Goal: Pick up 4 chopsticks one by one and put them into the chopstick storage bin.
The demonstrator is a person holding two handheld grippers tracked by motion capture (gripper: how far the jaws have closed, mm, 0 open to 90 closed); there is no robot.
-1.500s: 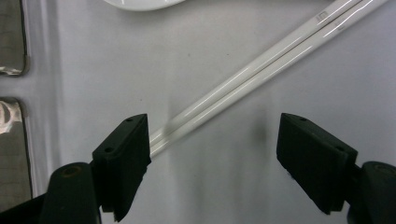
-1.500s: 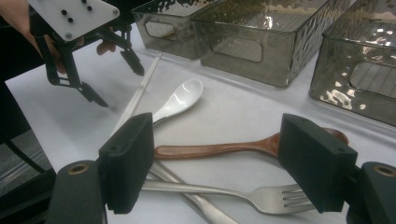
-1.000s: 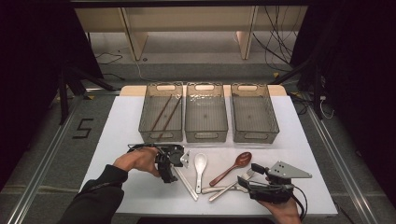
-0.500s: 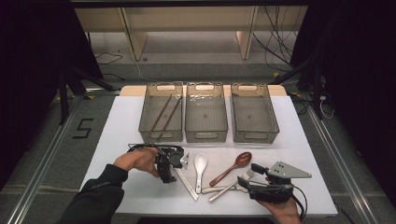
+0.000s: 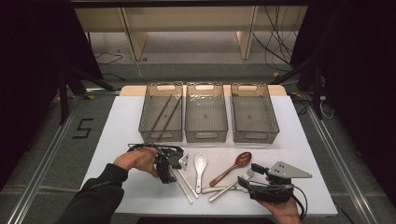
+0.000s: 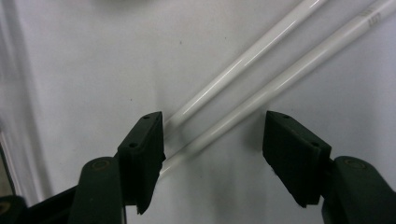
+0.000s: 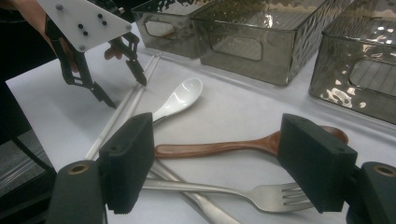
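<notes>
Dark surroundings frame a white tabletop (image 5: 299, 140) where three smoky clear bins (image 5: 206, 116) stand in a row at the far side, the leftmost holding brown chopsticks (image 5: 166, 114). At near left, the left tool (image 5: 169, 171) points down over a pair of white chopsticks (image 5: 184, 182); its jaws have just been closing and stand part open, with both sticks lying between the pads (image 6: 142, 154), one just at the left pad, though contact cannot be judged. The chopsticks' far ends run out of the left tool's view. At near right, the right tool (image 5: 246, 181) rests with jaws wide, gripping nothing, aimed over a metal fork (image 7: 224, 190), a brown wooden spoon (image 7: 219, 148) and a white ceramic spoon (image 7: 180, 99). A second metal handle (image 7: 196, 200) crosses beneath the fork; its head is cut off.
</notes>
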